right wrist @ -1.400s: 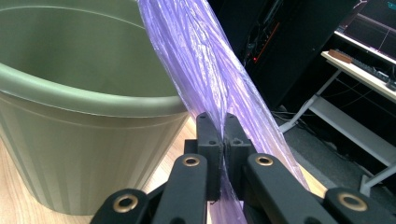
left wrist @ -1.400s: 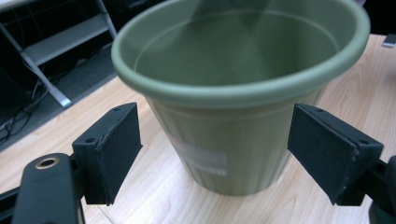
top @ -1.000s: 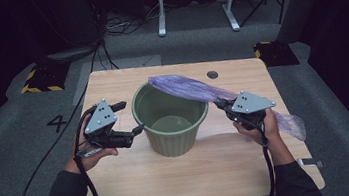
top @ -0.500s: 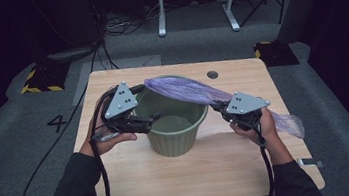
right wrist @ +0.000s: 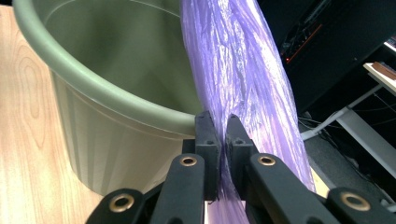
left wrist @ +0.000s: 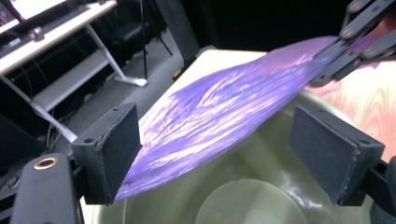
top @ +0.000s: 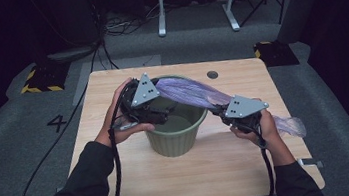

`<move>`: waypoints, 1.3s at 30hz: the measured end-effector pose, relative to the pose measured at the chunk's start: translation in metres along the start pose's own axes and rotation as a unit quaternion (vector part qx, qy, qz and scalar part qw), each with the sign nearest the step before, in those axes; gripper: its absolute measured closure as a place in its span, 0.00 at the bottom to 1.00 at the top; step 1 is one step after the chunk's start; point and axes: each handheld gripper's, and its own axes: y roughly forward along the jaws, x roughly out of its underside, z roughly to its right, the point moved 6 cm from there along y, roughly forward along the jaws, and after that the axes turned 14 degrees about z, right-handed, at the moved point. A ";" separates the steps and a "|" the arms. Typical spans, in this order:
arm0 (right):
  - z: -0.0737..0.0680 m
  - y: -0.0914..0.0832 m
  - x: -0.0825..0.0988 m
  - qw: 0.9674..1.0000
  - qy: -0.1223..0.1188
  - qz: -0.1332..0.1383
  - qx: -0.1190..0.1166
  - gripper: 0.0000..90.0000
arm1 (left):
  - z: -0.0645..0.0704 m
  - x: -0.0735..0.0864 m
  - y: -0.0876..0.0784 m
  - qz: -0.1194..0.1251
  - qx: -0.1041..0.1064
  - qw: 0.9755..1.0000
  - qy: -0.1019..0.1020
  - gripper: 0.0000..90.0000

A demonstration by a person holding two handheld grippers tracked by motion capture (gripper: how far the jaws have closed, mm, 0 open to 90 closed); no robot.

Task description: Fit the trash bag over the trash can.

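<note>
A: What is the biggest thing here?

B: The wooden table (top: 136,173). Its near edge is cut off by the two sleeves. On its middle stands the green bucket (top: 177,137). The near left part of its rim is hidden behind the left gripper (top: 162,115).

A: And the purple thing?

B: It is a purple plastic bag (top: 187,92), stretched over the far right part of the bucket's rim. Its left end goes behind the left gripper, so I cannot see where it stops. Its right end (top: 289,126) comes out behind the right hand, low over the table's right side.

A: Are the grippers holding it?

B: The right gripper (right wrist: 223,140) is, yes; its jaws are pressed together on the gathered plastic, just right of the bucket. The left gripper's jaws stand wide apart above the bucket's mouth. The bag (left wrist: 219,116) passes between the pads (left wrist: 114,156), but whether the left pad touches it is hard to tell.
</note>
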 end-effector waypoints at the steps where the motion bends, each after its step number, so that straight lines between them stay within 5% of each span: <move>1: 0.000 0.000 0.000 1.000 0.000 0.001 -0.001 0.98 | -0.001 0.002 0.002 -0.006 0.005 1.000 -0.004 0.19; 5: -0.001 -0.002 0.000 1.000 0.000 0.003 0.000 0.97 | -0.006 0.011 0.004 -0.018 0.038 0.999 -0.025 0.36; 10: 0.000 -0.005 0.001 1.000 0.001 0.005 0.005 0.95 | -0.006 0.017 0.003 -0.033 0.067 0.997 -0.011 0.71; 15: 0.008 -0.009 -0.002 0.999 0.004 0.019 0.040 0.92 | -0.004 0.022 0.005 -0.048 0.085 0.995 -0.008 0.91; 28: 0.014 -0.004 -0.016 0.995 0.003 0.056 0.083 0.98 | 0.008 0.029 0.020 -0.085 0.111 0.990 0.003 0.91; 39: 0.006 0.017 -0.031 0.996 -0.012 0.059 0.067 0.99 | 0.017 0.030 0.027 -0.094 0.131 0.987 0.002 0.83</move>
